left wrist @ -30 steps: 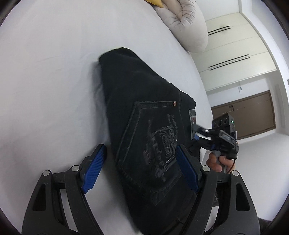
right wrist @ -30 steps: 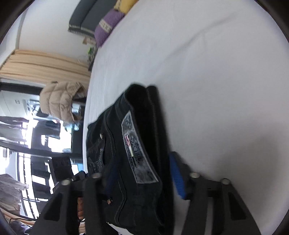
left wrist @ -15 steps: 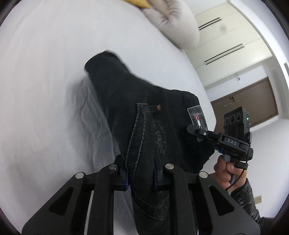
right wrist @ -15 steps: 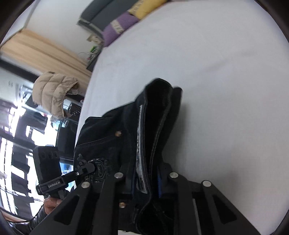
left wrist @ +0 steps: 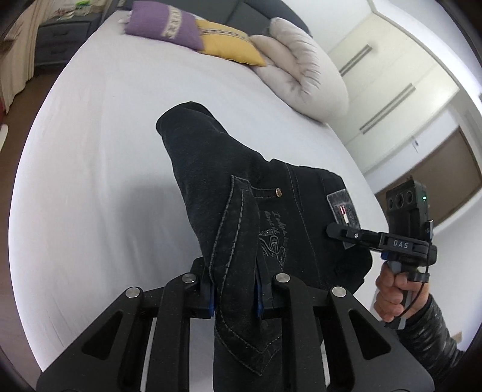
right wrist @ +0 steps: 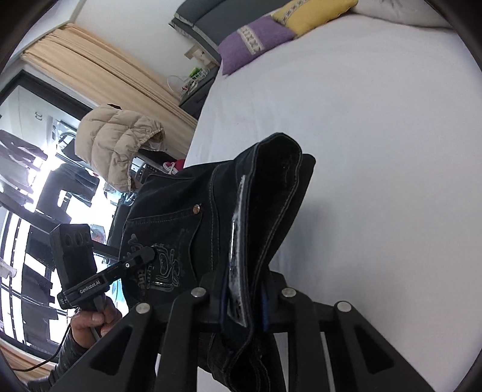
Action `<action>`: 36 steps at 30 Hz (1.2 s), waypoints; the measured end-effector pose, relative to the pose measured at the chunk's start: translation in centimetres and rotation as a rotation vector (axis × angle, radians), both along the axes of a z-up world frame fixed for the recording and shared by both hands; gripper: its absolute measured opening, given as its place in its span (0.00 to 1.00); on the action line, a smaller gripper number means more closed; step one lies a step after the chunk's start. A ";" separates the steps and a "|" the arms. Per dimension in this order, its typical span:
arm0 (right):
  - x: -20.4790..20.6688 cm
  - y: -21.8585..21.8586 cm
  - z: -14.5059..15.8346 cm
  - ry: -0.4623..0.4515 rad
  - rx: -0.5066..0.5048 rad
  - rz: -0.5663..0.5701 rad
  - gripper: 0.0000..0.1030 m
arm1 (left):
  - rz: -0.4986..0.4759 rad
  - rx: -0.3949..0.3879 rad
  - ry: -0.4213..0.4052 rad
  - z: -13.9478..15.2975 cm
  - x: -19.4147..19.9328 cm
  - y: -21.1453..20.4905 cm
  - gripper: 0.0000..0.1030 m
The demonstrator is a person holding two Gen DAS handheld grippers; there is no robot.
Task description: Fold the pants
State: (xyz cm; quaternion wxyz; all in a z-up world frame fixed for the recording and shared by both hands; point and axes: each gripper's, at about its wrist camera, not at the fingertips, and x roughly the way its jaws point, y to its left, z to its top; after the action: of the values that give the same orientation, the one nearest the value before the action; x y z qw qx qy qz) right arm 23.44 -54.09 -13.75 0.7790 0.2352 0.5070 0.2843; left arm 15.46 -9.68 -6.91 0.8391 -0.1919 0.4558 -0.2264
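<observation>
Off the white bed (left wrist: 90, 181) now: folded black pants (left wrist: 241, 187) up in the air, no longer lying flat on the sheet as a second ago. Back then both pairs of jaws standing wide either side of the denim; now both clamped tight on it.

Far left of the left wrist view: dark nightstand (left wrist: 54, 39), then purple pillow (left wrist: 162, 24), yellow pillow (left wrist: 229, 45) and a rolled pale duvet (left wrist: 301, 66) lined along the head of the bed, none visible from this angle a second ago.

Centre: left gripper (left wrist: 235, 295) with jaws nearly closed, blue pads (left wrist: 211, 298) pinching the back-pocket edge of the pants. Long axis of the bundle running away from the camera, up and slightly left, folded end highest and furthest out, waistband patch (left wrist: 343, 208) toward the right. Pocket rivet (left wrist: 278, 192) and embroidery facing up.

Right side: right gripper (left wrist: 340, 233) reaching in at the waistband, jaws closed on the fabric by the patch, a hand (left wrist: 391, 289) in a dark sleeve on its handle. Wardrobe doors (left wrist: 391, 84) behind.

Right wrist view, left to right: beige puffer jacket (right wrist: 117, 141) by the window, left gripper (right wrist: 144, 256) gripping the pocket area, then the pants (right wrist: 180, 217) draped across, waistband (right wrist: 271, 196) on edge rising away from the right gripper (right wrist: 244, 304), jaws almost shut on it, patch pinned between. Bed (right wrist: 376, 120) beneath, pants hanging clear of it at this end.
</observation>
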 end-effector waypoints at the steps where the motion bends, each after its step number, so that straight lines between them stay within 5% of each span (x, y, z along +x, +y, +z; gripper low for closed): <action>1: 0.6 0.4 -0.5 0.010 0.001 0.000 0.18 | 0.008 -0.012 0.010 -0.6 0.7 1.2 0.16; 10: 6.1 1.0 -8.1 0.155 0.004 -0.024 0.21 | 0.034 -0.098 0.122 -9.7 5.9 5.3 0.21; 11: 6.2 0.6 -9.2 0.173 0.027 -0.032 0.29 | 0.041 -0.125 0.130 -10.8 6.1 5.3 0.23; 15: 5.9 -1.9 -12.9 0.202 0.266 -0.054 0.29 | 0.061 -0.281 0.131 -13.9 6.0 6.7 0.28; 18: 5.4 -2.0 -12.8 0.184 0.283 -0.056 0.34 | 0.057 -0.245 0.117 -13.3 5.6 6.2 0.28; 23: 2.9 -2.9 -11.0 0.150 0.254 -0.148 0.58 | 0.125 -0.168 0.053 -10.9 2.1 6.4 0.34; 25: 1.2 -3.6 -10.3 0.135 0.204 -0.179 0.58 | 0.163 -0.145 -0.009 -8.6 -0.6 6.9 0.54; 29: -2.8 -5.7 -8.3 0.078 0.162 -0.229 0.60 | 0.198 0.041 -0.229 -1.4 -7.0 5.6 0.69; 33: -7.9 -7.0 -4.0 -0.044 0.150 -0.293 0.60 | 0.279 0.172 -0.504 6.9 -13.8 2.9 0.99; 36: -12.2 -6.8 1.6 -0.224 0.076 -0.333 0.63 | 0.352 0.253 -0.688 11.6 -19.6 1.7 1.00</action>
State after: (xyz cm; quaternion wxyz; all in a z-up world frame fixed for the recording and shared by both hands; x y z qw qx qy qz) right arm 11.24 -60.94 -12.14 0.8573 0.3119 0.3603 0.1949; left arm -4.11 -8.01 4.71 0.9856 -0.0755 0.1326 -0.0724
